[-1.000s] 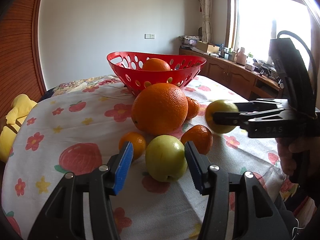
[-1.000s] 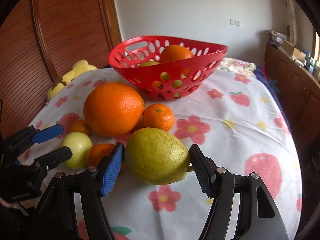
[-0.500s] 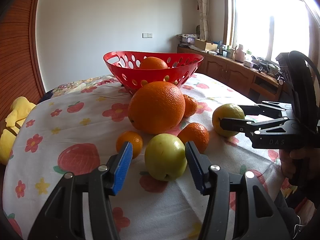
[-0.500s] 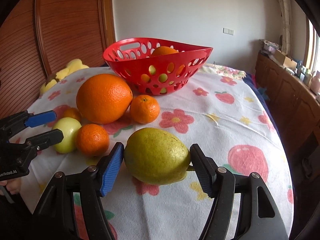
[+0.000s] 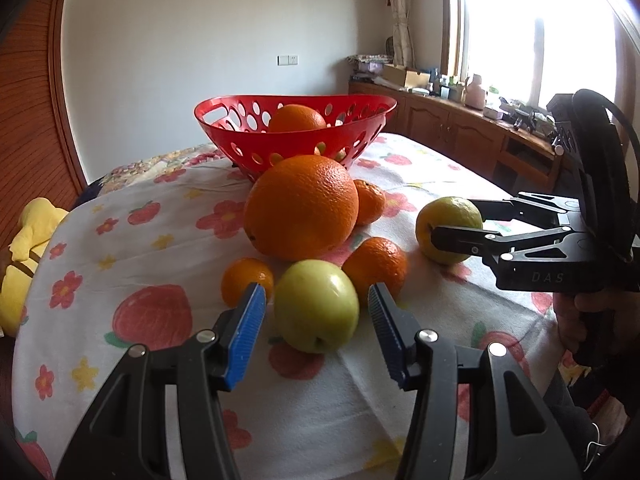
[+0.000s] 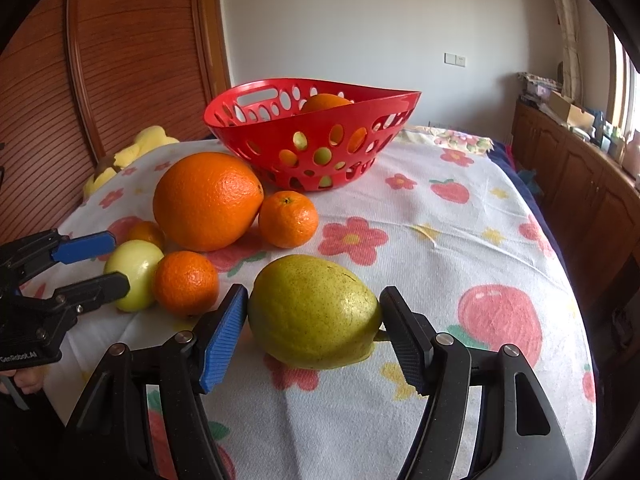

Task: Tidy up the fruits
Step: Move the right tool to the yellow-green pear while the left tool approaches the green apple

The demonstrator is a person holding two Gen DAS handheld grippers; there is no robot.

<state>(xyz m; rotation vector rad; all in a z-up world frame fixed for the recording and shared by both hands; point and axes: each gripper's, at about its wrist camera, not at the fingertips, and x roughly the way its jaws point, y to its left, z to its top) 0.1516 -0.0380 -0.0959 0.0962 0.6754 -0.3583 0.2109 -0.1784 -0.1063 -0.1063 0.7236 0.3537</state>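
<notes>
The basket [image 6: 316,140] stands at the back of the table [image 6: 460,240] with an orange [image 6: 326,102] in it. Before it lies a big orange [image 6: 206,200], a mandarin [image 6: 288,218] touching its right. Nearer, left to right: an apple [image 6: 134,272], a second mandarin [image 6: 186,282], a pear [image 6: 314,312]. A third mandarin [image 6: 146,234] sits behind the apple.

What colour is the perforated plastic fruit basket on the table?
Red; the perforated plastic fruit basket shows best in the right wrist view.
</notes>
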